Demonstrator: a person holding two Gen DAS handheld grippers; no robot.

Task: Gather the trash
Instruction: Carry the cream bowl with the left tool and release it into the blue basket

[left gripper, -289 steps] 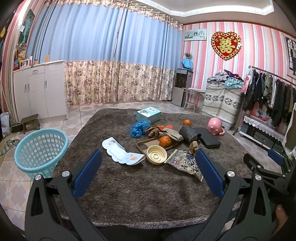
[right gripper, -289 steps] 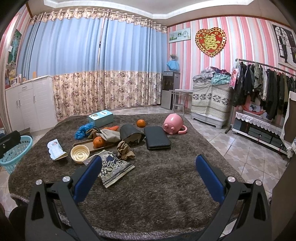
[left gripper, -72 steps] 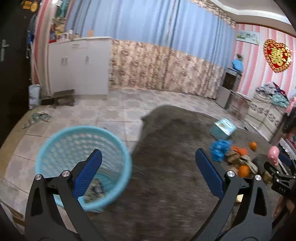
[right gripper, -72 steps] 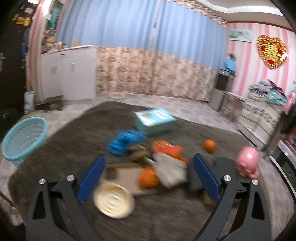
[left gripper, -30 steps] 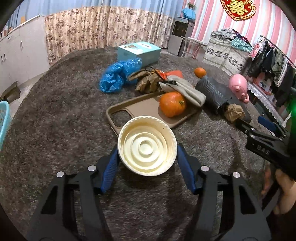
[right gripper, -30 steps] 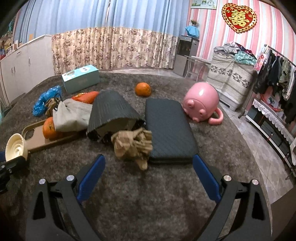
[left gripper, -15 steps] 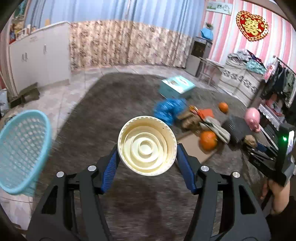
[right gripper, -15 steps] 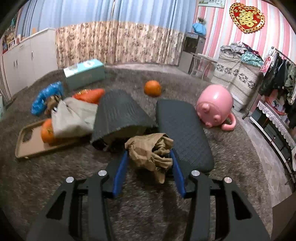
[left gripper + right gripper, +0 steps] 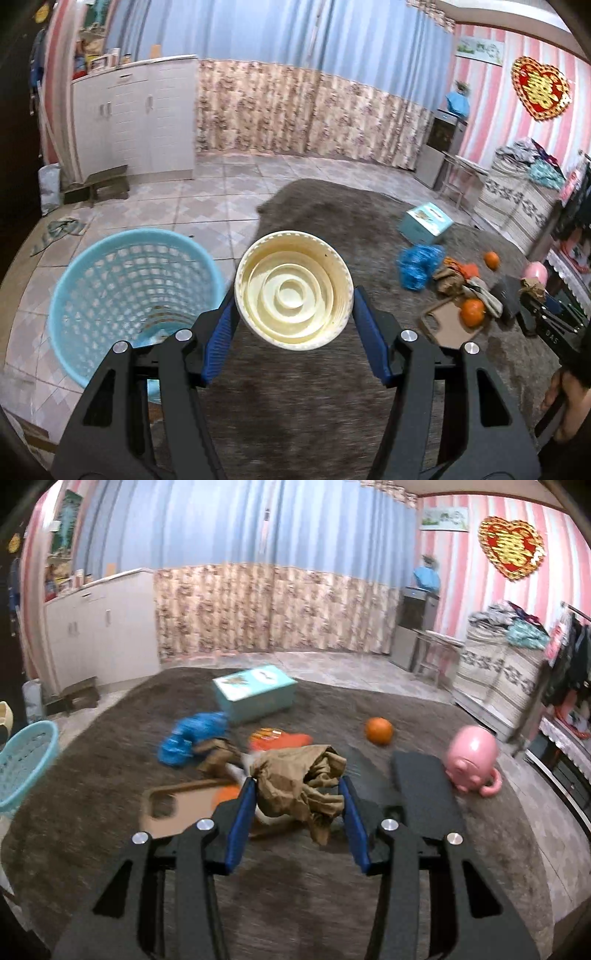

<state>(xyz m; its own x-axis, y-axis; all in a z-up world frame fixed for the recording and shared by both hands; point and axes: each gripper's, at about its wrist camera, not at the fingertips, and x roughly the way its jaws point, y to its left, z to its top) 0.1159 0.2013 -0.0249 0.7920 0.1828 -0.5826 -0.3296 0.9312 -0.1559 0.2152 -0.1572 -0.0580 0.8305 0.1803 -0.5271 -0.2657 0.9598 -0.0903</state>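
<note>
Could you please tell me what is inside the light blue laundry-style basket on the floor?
Some trash lies at the bottom of the light blue basket, seen through its open top; the left gripper covers part of it.

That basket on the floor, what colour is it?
The basket is light blue, with a perforated lattice wall. It shows best in the left wrist view.

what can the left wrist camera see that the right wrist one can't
Only the left wrist view shows the left gripper clamped on the cream bowl, the inside of the basket and a hand at the right edge. Only the right wrist view shows the right gripper clamped on the brown paper wad. Both show the rug, teal box, blue bag and pink pig.
</note>
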